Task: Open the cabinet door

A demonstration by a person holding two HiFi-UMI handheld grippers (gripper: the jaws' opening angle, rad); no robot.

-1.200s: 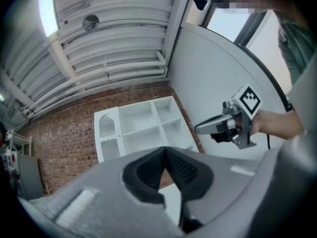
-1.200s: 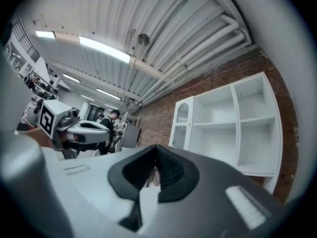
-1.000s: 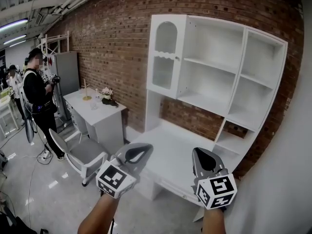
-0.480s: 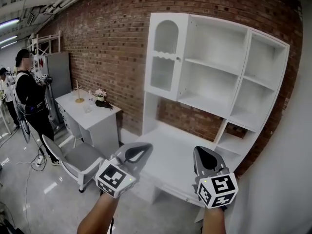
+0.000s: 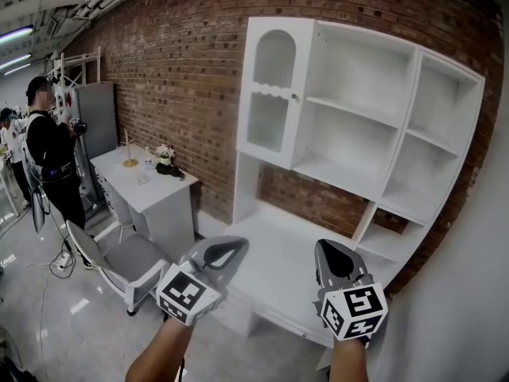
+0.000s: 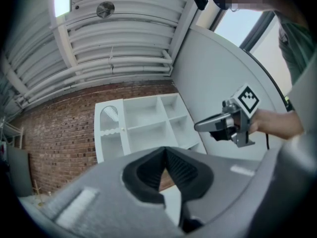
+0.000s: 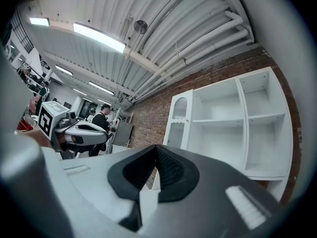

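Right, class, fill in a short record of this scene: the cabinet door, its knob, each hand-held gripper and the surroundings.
Door: white cabinet door with arched glass panel, closed, at the left end of the white open shelf unit
Knob: small round knob at the door's right edge
Left hand-held gripper: jaws together, empty, apart from the door
Right hand-held gripper: jaws together, empty, apart from the door
Backdrop: red brick wall
Bystander: person in black, far left

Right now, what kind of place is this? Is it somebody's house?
Probably not a home, more a big workshop or studio hall: a bare brick wall, ceiling pipes and strip lights overhead, and a white shelf cabinet set against the wall.
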